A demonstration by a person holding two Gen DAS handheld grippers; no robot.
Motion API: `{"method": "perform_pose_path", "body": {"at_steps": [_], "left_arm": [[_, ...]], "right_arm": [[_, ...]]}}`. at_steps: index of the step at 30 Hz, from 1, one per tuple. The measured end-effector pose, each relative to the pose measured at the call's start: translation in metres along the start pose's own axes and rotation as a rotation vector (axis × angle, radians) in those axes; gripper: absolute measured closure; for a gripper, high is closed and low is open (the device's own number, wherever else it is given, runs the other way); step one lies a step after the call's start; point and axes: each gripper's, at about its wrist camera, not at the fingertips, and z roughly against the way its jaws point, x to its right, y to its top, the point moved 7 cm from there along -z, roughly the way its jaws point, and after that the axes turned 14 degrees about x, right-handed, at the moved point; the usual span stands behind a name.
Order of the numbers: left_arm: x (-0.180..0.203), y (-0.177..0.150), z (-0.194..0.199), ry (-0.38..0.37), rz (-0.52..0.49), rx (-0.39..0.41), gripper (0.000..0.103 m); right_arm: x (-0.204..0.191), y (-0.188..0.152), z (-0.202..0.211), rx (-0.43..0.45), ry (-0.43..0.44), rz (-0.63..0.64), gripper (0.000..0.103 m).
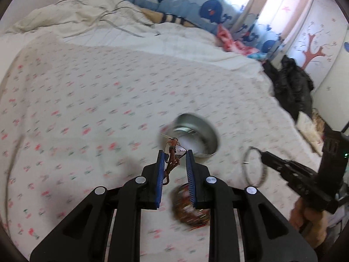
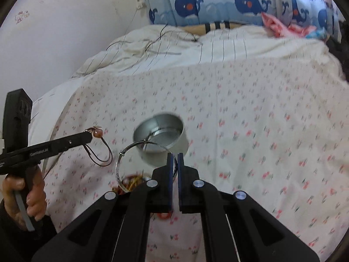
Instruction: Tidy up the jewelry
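My left gripper (image 1: 175,152) is shut on a brown cord bracelet (image 1: 171,163), which hangs between its blue pads above the bed. From the right wrist view, the left gripper (image 2: 89,136) pinches the cord bracelet (image 2: 96,133) at its bead, with the loop dangling below. My right gripper (image 2: 175,155) is shut on a thin silver bangle (image 2: 117,168), held out to its left. The other camera shows the right gripper (image 1: 262,154) with the bangle (image 1: 264,175) hanging from its tips. A round metal tin (image 1: 196,135) (image 2: 161,135) sits open on the bed, just beyond both grippers.
A small heap of beaded jewelry (image 1: 187,207) (image 2: 130,182) lies on the floral sheet (image 2: 261,131) below the grippers. A crumpled duvet (image 2: 152,50) and whale-print curtain fill the back. Dark clothing (image 1: 292,87) hangs past the bed's right edge. A person's hand (image 2: 26,196) grips the left handle.
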Motion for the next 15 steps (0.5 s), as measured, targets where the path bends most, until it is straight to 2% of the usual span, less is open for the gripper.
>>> {"method": "perform_pose_path", "body": {"at_steps": [5, 8, 11, 13, 15], "left_arm": [[0.040, 0.021, -0.026, -0.112, 0.000, -0.012, 0.085], [0.048, 0.022, -0.053, -0.131, 0.015, -0.040, 0.085], [0.044, 0.014, -0.082, -0.078, -0.006, -0.076, 0.084], [0.036, -0.002, -0.102, -0.003, -0.052, -0.150, 0.080], [0.030, -0.010, -0.107, 0.037, -0.072, -0.185, 0.060]], "right_arm": [[0.008, 0.029, -0.004, 0.038, -0.037, 0.042, 0.099], [0.025, 0.032, -0.011, 0.036, -0.067, 0.024, 0.098], [0.041, 0.030, -0.018, 0.027, -0.088, 0.002, 0.098], [0.045, 0.030, -0.023, 0.021, -0.091, -0.009, 0.098], [0.042, 0.030, -0.029, 0.019, -0.086, -0.006, 0.098]]}}
